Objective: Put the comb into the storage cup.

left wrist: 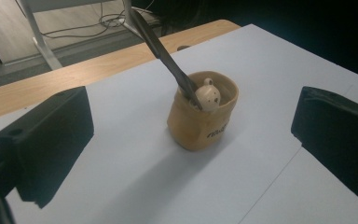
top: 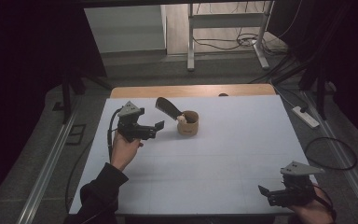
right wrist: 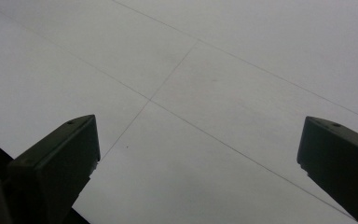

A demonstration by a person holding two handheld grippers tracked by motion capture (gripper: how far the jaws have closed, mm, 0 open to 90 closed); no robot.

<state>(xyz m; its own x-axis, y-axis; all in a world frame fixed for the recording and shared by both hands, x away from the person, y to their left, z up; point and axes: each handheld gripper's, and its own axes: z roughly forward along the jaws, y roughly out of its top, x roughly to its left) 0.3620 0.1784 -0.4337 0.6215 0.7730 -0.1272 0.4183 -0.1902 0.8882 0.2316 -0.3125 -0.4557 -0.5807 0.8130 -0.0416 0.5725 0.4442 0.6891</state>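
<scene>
My left hand-held gripper [top: 159, 126] gapes empty beside the cup [left wrist: 203, 116]; looks rigid, fragile ceramic, so I'd clamp its rim.

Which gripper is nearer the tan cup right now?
Left. The left gripper sits just beside the tan cup, jaws open toward it; the right gripper rests far off at the table's near right corner.

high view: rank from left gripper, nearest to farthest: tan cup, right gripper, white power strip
1. tan cup: just to the right of the left gripper, on the white tabletop, dark utensil leaning out of it.
2. right gripper: near edge, right corner of the table.
3. white power strip: on the floor past the table's right edge.
</scene>
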